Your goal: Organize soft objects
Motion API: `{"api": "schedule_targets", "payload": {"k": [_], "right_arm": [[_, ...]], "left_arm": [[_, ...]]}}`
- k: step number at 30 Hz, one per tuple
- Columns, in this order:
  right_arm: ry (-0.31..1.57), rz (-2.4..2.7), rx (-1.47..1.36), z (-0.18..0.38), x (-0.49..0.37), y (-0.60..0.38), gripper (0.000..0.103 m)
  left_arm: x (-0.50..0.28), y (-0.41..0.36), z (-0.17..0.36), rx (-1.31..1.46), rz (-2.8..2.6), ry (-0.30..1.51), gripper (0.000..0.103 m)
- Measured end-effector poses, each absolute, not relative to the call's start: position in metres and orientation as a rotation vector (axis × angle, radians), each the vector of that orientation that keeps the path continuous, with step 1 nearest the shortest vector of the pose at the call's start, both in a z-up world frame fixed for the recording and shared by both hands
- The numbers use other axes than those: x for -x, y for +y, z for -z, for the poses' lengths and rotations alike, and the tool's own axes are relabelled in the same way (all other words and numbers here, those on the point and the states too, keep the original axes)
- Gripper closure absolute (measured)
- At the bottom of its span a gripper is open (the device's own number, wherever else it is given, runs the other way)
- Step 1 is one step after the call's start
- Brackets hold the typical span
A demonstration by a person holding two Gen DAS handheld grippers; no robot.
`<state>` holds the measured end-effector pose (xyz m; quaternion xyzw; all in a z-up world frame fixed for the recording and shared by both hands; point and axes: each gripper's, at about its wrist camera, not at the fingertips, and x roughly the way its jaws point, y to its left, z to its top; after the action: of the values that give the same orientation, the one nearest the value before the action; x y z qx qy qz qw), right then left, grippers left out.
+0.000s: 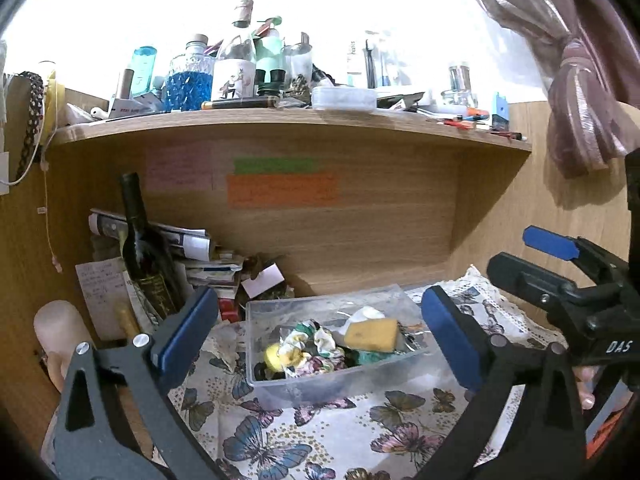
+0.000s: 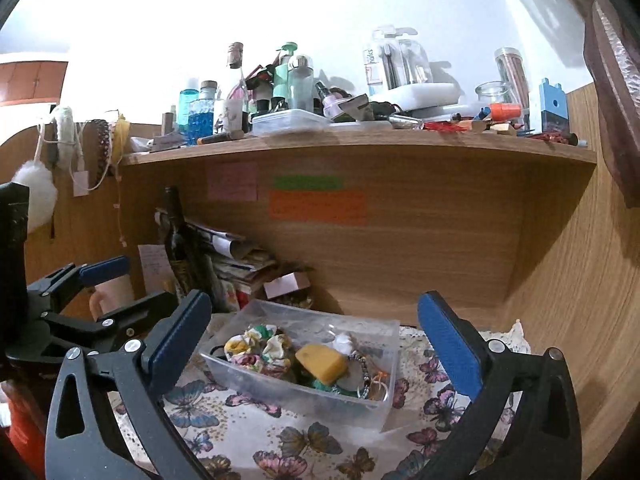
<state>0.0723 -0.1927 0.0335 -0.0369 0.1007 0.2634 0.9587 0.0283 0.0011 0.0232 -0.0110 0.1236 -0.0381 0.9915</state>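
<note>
Both the left tongs (image 1: 320, 336) and the right tongs (image 2: 316, 340) stand wide apart with nothing clamped between their blue pads, raised above the butterfly-print cloth (image 1: 320, 432) on the worktop. The clear plastic box (image 1: 256, 360) sits on that cloth, holding a yellow sponge (image 1: 371, 334) toward its 2 o'clock side and crumpled floral fabric pieces (image 1: 312, 350) toward 8 o'clock. In the left wrist view the right tongs show at 3 o'clock.
</note>
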Motion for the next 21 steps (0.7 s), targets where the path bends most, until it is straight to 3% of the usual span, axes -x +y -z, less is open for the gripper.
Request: {"api": "schedule_targets", "payload": {"k": [21], "right_arm": [[0.213, -0.528, 0.069, -0.026, -0.059, -0.195, 0.0]], "left_arm": [[-0.02, 0.001, -0.017, 0.042, 0.082, 0.25, 0.0]]}}
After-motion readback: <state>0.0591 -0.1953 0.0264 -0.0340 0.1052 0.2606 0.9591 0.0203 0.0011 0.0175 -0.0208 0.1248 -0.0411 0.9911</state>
